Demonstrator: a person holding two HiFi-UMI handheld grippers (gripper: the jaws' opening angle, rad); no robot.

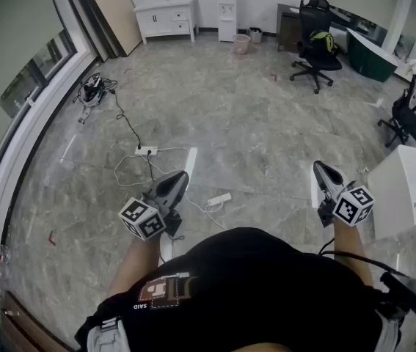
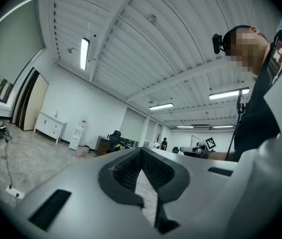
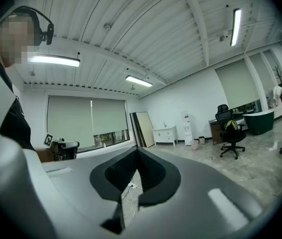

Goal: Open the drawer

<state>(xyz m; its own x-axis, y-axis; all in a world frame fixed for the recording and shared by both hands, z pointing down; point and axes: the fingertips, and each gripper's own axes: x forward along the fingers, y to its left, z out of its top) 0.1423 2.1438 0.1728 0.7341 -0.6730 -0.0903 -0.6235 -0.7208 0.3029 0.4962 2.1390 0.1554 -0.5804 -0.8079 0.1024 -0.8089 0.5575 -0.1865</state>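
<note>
The person stands in the middle of the open floor with both tools held out level at waist height, one to each side, the way you would carry them while walking, not working. The left gripper [image 1: 180, 176] is clenched, its tips meeting with nothing between them. The right gripper [image 1: 320, 167] looks the same, pinched to a point and empty. Keeping them closed seems sensible with nothing in reach.

The only drawers I can make out belong to the white cabinet [image 1: 167, 17] against the far wall at about eleven o'clock, well apart from both grippers. A water dispenser [image 1: 227, 9] stands near it at twelve and an office chair [image 1: 316, 53] at one. I take that cabinet to be the target, so the task has hardly begun and a walk across the room comes first.

A power strip [image 1: 147, 151] and loose cables lie on the floor on that line and could trip someone.
</note>
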